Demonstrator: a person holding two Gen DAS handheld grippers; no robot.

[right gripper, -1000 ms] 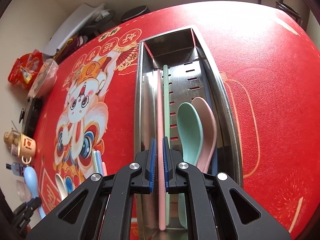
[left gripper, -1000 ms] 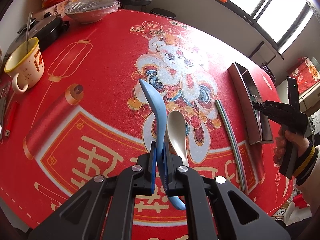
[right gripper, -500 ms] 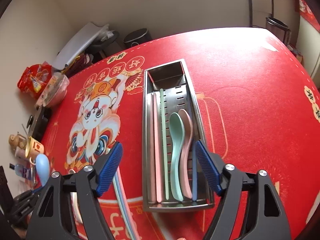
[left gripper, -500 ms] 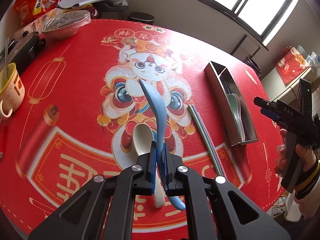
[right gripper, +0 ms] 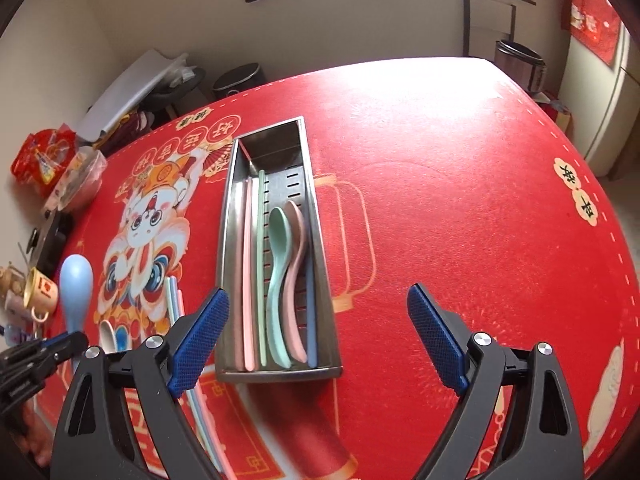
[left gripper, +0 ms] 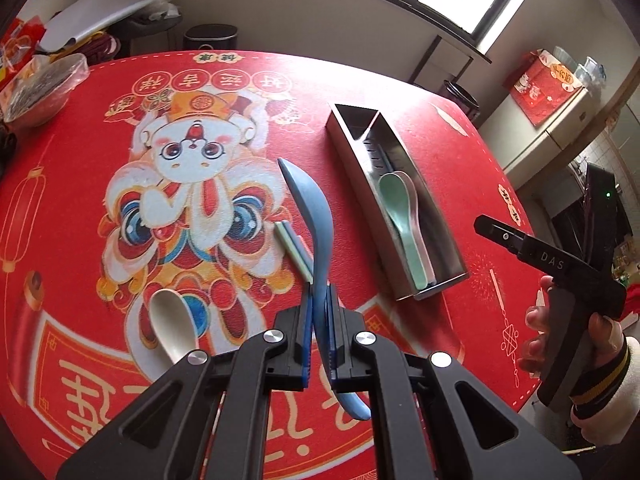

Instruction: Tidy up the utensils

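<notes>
My left gripper [left gripper: 319, 334] is shut on a blue spoon [left gripper: 310, 216], held by its handle above the red table, bowl pointing away; the spoon also shows in the right wrist view [right gripper: 76, 284]. A steel utensil tray [right gripper: 320, 240] lies ahead, holding a green spoon [right gripper: 278, 240], a pink spoon [right gripper: 298, 232] and pink and green chopsticks [right gripper: 252, 264]. The tray shows in the left wrist view [left gripper: 348, 152] to the right of the blue spoon. My right gripper [right gripper: 318, 338] is open and empty above the tray's near end. A white spoon [left gripper: 172, 320] and loose chopsticks [left gripper: 294, 246] lie on the table.
A round table with a red printed cloth [right gripper: 460, 220]. A covered bowl [left gripper: 38, 88], snack bags [right gripper: 40, 156] and a yellow mug [right gripper: 40, 292] stand at its left side. A bin [right gripper: 520, 64] stands beyond the far edge.
My right gripper opened and pulled back from the tray, leaving a chopstick in it. My left gripper carried the blue spoon to the right, toward the tray.
</notes>
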